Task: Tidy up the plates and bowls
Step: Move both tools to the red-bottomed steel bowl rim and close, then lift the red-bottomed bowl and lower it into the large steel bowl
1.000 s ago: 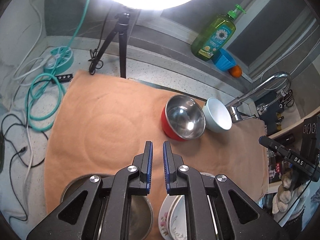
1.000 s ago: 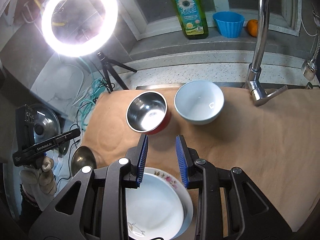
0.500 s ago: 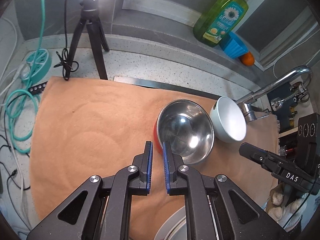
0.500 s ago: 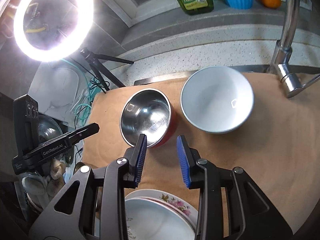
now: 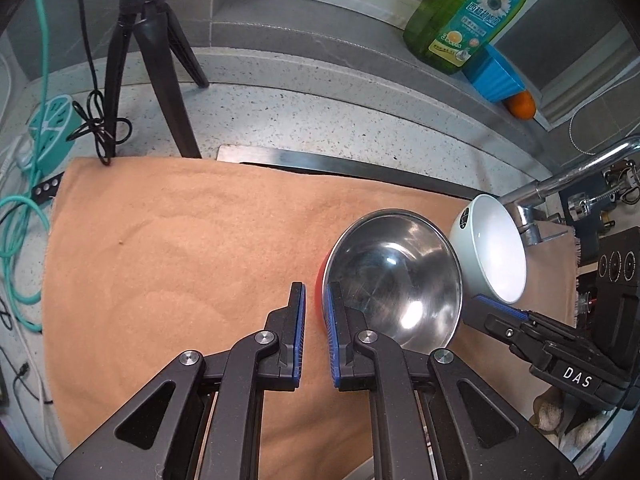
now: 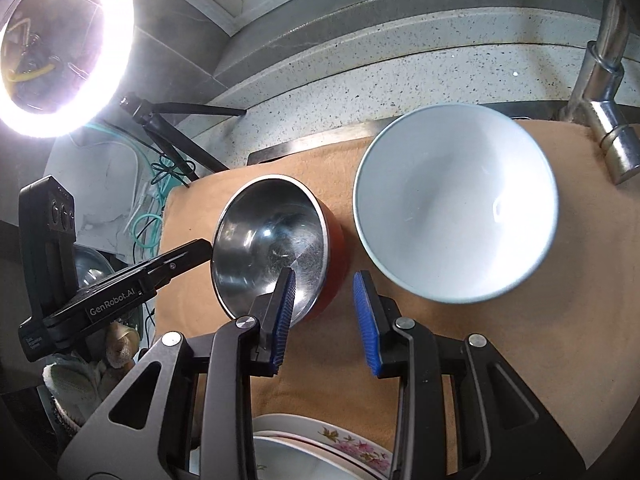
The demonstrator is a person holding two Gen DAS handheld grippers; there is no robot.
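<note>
A steel bowl with a red outside (image 5: 396, 276) (image 6: 268, 248) sits on the tan cloth (image 5: 180, 260), and a white bowl (image 5: 496, 256) (image 6: 456, 208) stands close on its right. My left gripper (image 5: 315, 300) hovers at the steel bowl's left rim, shut with nothing in it. My right gripper (image 6: 325, 284) is open. Its left finger shows over the bowl's inside and its right finger over the cloth, with the red wall seen between them and no pad pressing on it. Stacked flowered plates (image 6: 328, 448) lie under the right gripper.
A faucet (image 6: 608, 92) rises behind the white bowl. A tripod (image 5: 152, 40) under a ring light (image 6: 60, 40) stands at the back left beside teal cables (image 5: 24, 208). On the back ledge are a green soap bottle (image 5: 468, 8), a blue cup (image 5: 496, 76) and an orange (image 5: 522, 106).
Both grippers have moved forward and down toward the steel bowl, which now looks much larger. The plates have slid out of the left wrist view. Neither jaw gap has visibly changed.
</note>
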